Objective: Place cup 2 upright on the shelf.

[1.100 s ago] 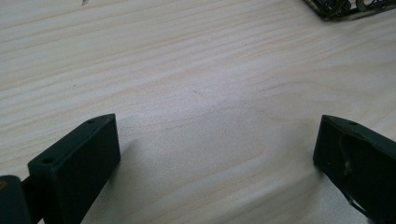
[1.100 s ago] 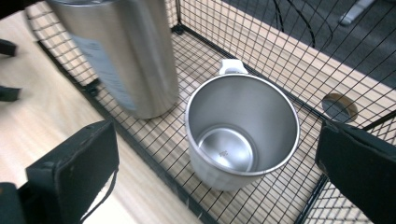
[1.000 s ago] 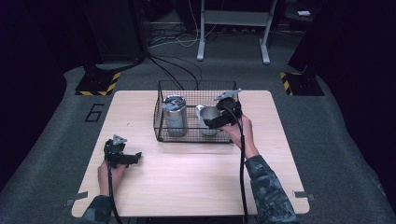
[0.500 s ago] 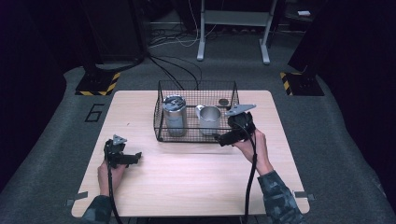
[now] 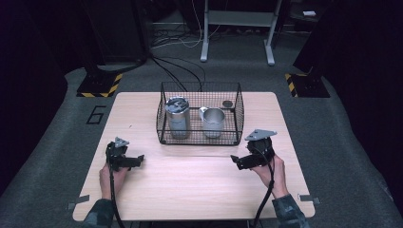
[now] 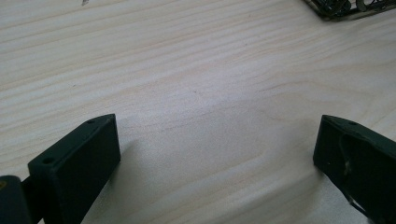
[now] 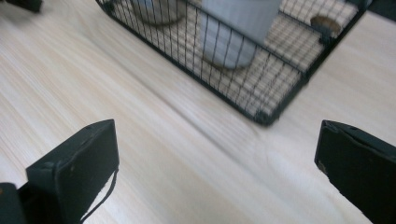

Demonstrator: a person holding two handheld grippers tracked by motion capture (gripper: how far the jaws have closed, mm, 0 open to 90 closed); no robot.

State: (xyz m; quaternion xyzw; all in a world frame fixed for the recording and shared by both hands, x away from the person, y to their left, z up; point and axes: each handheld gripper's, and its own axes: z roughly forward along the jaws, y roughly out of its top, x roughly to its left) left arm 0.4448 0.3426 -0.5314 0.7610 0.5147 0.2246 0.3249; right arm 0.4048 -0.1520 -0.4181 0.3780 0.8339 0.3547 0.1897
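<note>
The surface [image 5: 190, 190] is a pale wooden top with fine grain, standing on grey carpet in a dark room; a "6" [image 5: 96, 114] is marked on the floor off its left edge, a yellow-and-black striped foot plate [image 5: 99, 85] sits beyond its far left corner, another [image 5: 304, 85] beyond its far right corner, cables [image 5: 183, 71] trail across the carpet behind, and the legs of a grey stand [image 5: 236, 28] rise at the back. At the near left, the left gripper [image 5: 135, 159] rests low over the bare wood in a person's hand [image 5: 110, 178], its jaws spread wide with nothing between them, as the left gripper view shows. Toward the far middle stands a black wire basket [image 5: 199, 140]; inside it, from left to right, are a tall steel tumbler [image 5: 177, 118] with a lid, a steel mug [image 5: 213, 121] with a handle toward the tumbler, and a small dark round thing [image 5: 228, 103] on the basket floor near the far right corner, too small to make out. At the near right, the right gripper [image 5: 236, 161] is held in the other hand [image 5: 271, 168], just in front of the basket's right corner and apart from it, its jaws likewise wide open and empty. In the right gripper view the basket's wires cross in front of the mug, whose top is cut off by the frame, and that picture is somewhat blurred.
</note>
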